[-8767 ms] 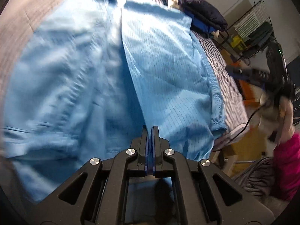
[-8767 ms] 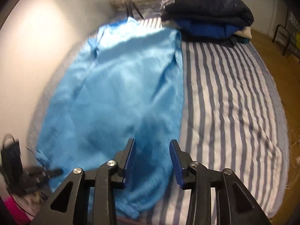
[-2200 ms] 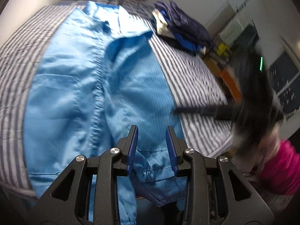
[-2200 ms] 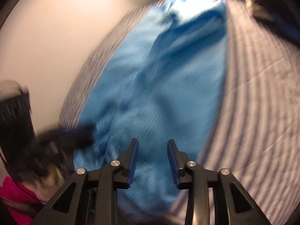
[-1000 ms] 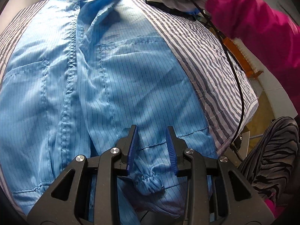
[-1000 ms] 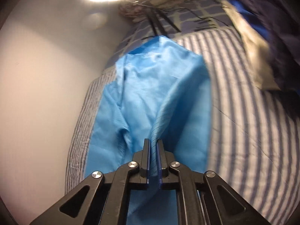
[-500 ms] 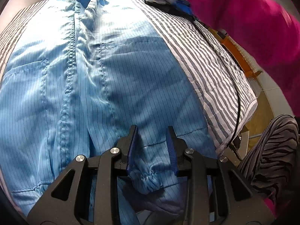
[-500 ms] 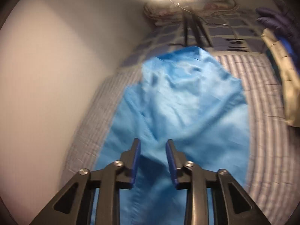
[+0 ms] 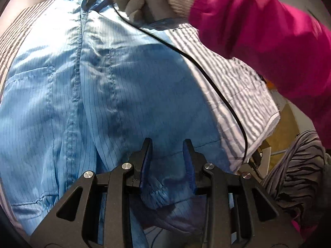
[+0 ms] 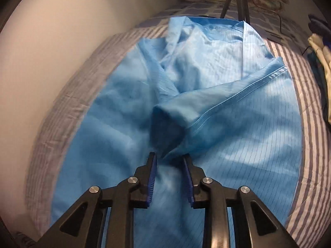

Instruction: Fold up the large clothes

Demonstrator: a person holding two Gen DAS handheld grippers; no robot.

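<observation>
A: What just changed with the right gripper (image 10: 168,166)?

B: A second ago its jaws were pinched on a fold of the light-blue pinstriped work coat (image 10: 238,136). They have just been opening, so the fold is let go. The sleeve (image 10: 209,111) now lies across the coat's chest just ahead of the blue pads, which stand partly apart and press on nothing.

A: So that sleeve fold looks placed?

B: I'd judge so; the other side remains.

A: And the left gripper (image 9: 166,157)?

B: Partly open too, above the gathered cuff (image 9: 163,192) near the hem, gripping nothing. The coat lies spread ahead of it on the grey-and-white striped bed sheet (image 9: 238,86).

A: Any containers?

B: None visible, only a pile of folded clothes (image 10: 319,47) far right of the right gripper.
</observation>
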